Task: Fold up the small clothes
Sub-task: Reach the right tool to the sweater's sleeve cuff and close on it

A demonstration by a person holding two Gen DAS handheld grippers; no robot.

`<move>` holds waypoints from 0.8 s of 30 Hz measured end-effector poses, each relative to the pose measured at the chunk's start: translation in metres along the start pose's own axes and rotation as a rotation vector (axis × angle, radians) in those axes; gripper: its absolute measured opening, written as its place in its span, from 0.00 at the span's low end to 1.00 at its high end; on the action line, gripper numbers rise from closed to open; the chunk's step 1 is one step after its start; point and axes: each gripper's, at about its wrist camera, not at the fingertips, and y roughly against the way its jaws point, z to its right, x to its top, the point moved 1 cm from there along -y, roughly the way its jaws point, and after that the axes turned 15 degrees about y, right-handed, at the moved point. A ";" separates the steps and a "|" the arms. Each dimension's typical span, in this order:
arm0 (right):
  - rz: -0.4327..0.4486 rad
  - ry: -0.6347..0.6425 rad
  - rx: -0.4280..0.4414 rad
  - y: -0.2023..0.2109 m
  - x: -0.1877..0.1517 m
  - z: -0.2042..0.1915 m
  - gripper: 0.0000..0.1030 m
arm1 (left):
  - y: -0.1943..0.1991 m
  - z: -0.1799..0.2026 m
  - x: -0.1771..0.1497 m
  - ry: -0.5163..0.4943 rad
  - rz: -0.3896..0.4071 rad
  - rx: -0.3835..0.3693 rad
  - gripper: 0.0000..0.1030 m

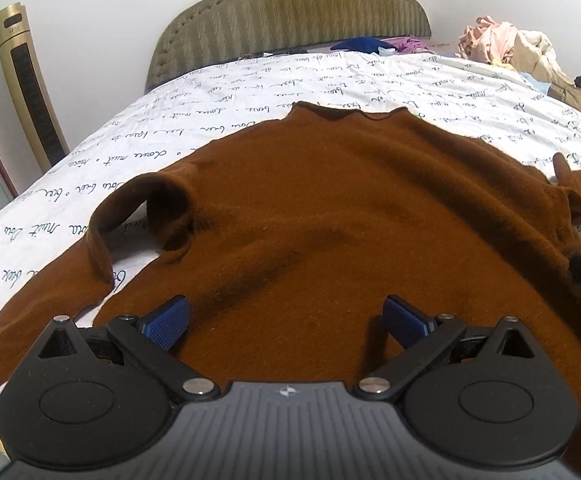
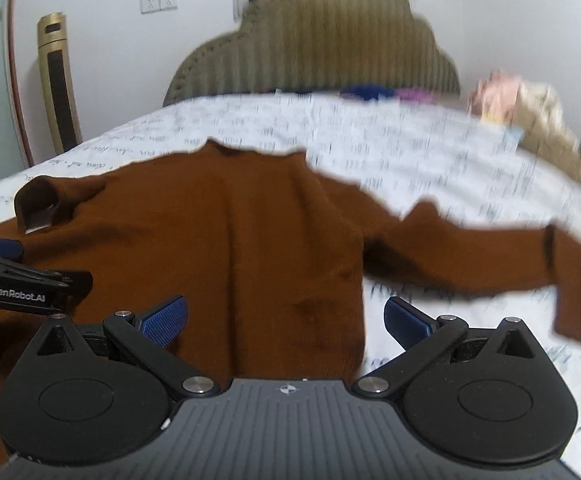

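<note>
A brown sweater [image 1: 330,208] is spread flat on the bed sheet [image 1: 218,112], collar toward the headboard [image 1: 290,20]. One sleeve [image 2: 490,260] is stretched out sideways from the sweater; the other sleeve [image 1: 102,240] is looped beside its body. The left gripper [image 1: 286,320] is held over the sweater's hem, fingers wide apart and empty. The right gripper [image 2: 286,320] is held over the sweater's side edge, fingers likewise apart. A clothes pile [image 1: 522,48] is seen beyond the sweater, near the headboard.

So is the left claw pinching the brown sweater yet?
Apart from any pinch. The left wrist view shows the left claw wide open, bare brown sweater between its blue pads. Whether the pads brush the cloth below, I cannot tell.
</note>
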 end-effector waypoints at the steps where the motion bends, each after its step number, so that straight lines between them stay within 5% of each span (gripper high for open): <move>1: 0.029 0.003 -0.009 0.006 0.004 -0.002 1.00 | 0.000 0.001 0.000 0.006 -0.001 -0.007 1.00; 4: 0.071 -0.004 0.043 0.012 0.013 -0.004 1.00 | 0.000 0.005 -0.001 0.007 -0.013 -0.027 1.00; 7: 0.001 -0.033 0.077 -0.001 0.008 0.000 1.00 | 0.004 0.010 -0.004 -0.025 -0.003 -0.036 1.00; 13: 0.006 -0.226 0.086 0.004 -0.008 0.044 1.00 | 0.007 0.022 -0.001 -0.034 0.022 -0.050 1.00; 16: 0.014 -0.106 -0.080 0.011 -0.015 0.053 0.99 | 0.009 0.030 -0.003 -0.061 0.023 -0.056 1.00; 20: -0.040 -0.091 -0.429 0.014 -0.033 0.095 0.90 | 0.008 0.036 -0.008 -0.105 0.038 -0.031 1.00; 22: -0.085 -0.115 -0.461 0.011 -0.048 0.122 0.70 | 0.007 0.037 -0.010 -0.106 0.032 -0.027 1.00; 24: -0.121 -0.143 -0.418 0.005 -0.060 0.141 0.66 | 0.004 0.038 -0.010 -0.103 0.021 -0.028 1.00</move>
